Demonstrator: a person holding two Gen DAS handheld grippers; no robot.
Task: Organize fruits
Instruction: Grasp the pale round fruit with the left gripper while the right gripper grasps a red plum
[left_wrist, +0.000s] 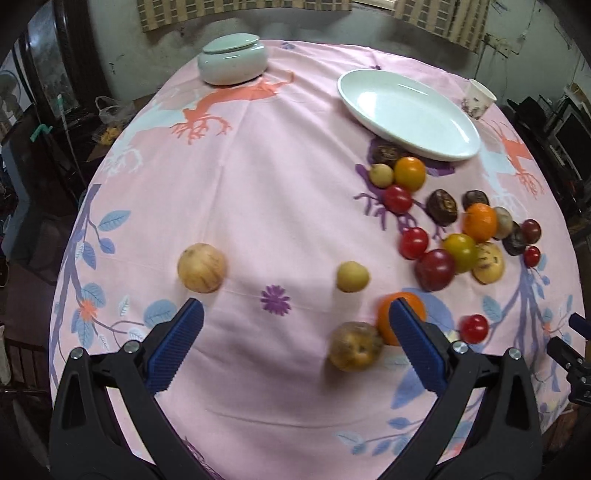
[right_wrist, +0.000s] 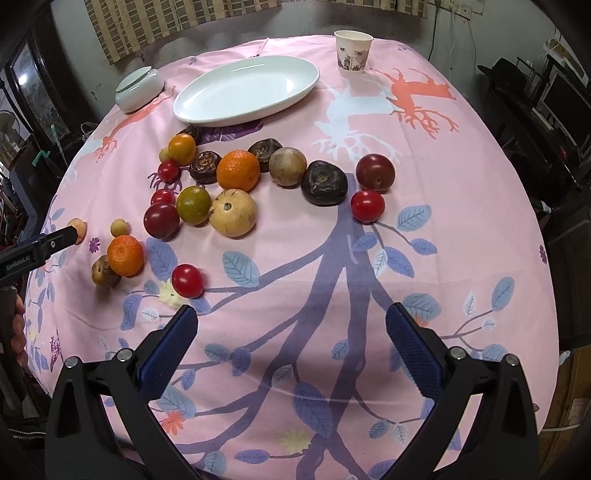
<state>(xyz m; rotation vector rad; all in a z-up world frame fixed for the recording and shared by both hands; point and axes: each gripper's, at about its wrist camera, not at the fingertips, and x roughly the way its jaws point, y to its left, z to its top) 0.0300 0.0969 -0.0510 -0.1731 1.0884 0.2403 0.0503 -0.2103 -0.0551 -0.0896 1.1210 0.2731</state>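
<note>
Many fruits lie loose on a pink patterned tablecloth (left_wrist: 258, 184). My left gripper (left_wrist: 295, 314) is open above the cloth with nothing between its fingers. A speckled brown fruit (left_wrist: 354, 345) lies just inside its right finger, and an orange (left_wrist: 410, 306) sits partly behind that finger. A pale round fruit (left_wrist: 201, 267) and a small yellow fruit (left_wrist: 352, 277) lie just ahead. My right gripper (right_wrist: 291, 317) is open over bare cloth; a red tomato (right_wrist: 187, 280) sits just past its left finger. The main fruit cluster (right_wrist: 236, 173) lies further ahead, before an empty white oval plate (right_wrist: 245, 88).
A lidded pale green bowl (left_wrist: 232, 59) stands at the far side, and a paper cup (right_wrist: 352, 51) stands beyond the plate (left_wrist: 408, 112). The left gripper (right_wrist: 55, 242) shows at the right wrist view's left edge. Dark furniture and clutter surround the round table.
</note>
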